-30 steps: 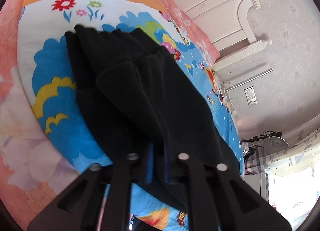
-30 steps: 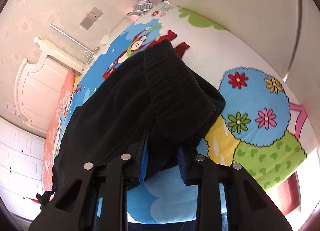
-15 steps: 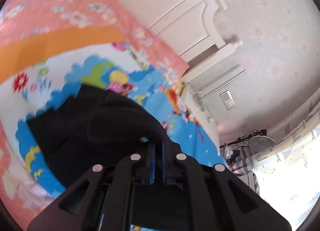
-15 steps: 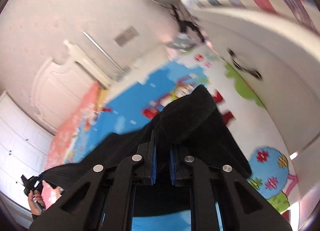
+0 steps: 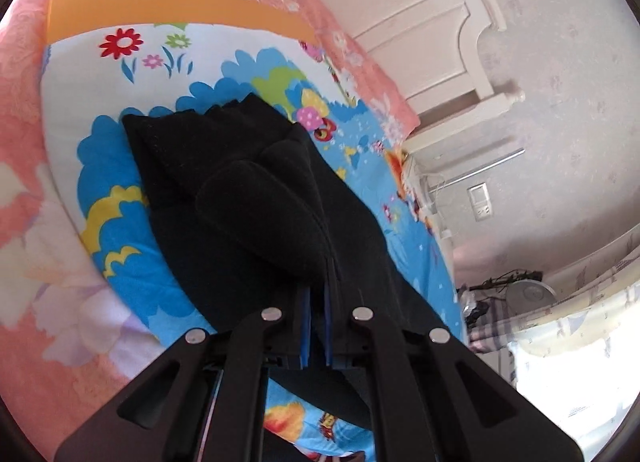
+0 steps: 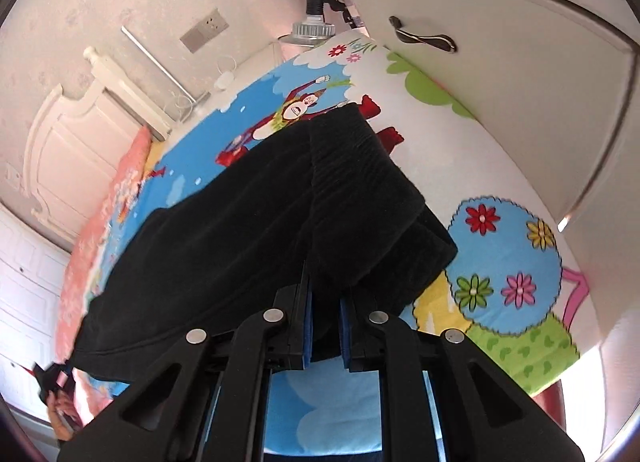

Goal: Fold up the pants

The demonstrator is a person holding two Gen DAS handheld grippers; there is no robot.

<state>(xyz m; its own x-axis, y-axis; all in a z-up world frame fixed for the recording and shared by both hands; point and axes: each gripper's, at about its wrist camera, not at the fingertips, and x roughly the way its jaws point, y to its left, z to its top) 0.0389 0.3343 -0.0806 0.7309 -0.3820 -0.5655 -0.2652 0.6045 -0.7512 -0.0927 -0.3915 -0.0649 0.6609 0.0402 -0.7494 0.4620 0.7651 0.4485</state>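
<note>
Cartoon bedspread (image 5: 132, 262) under black pants (image 5: 256, 214); left gripper (image 5: 316, 298), right gripper (image 6: 325, 302) both clamping fabric.

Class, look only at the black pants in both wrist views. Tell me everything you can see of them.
The black pants are soft, thick, fleecy-looking fabric, with a ribbed band at one end. They lie folded in layers on the cartoon-print bedspread, partly lifted off it. The left gripper is shut on a rounded fold of cloth, and the right gripper pinches the edge near the ribbed band. Nothing else touches them.
</note>
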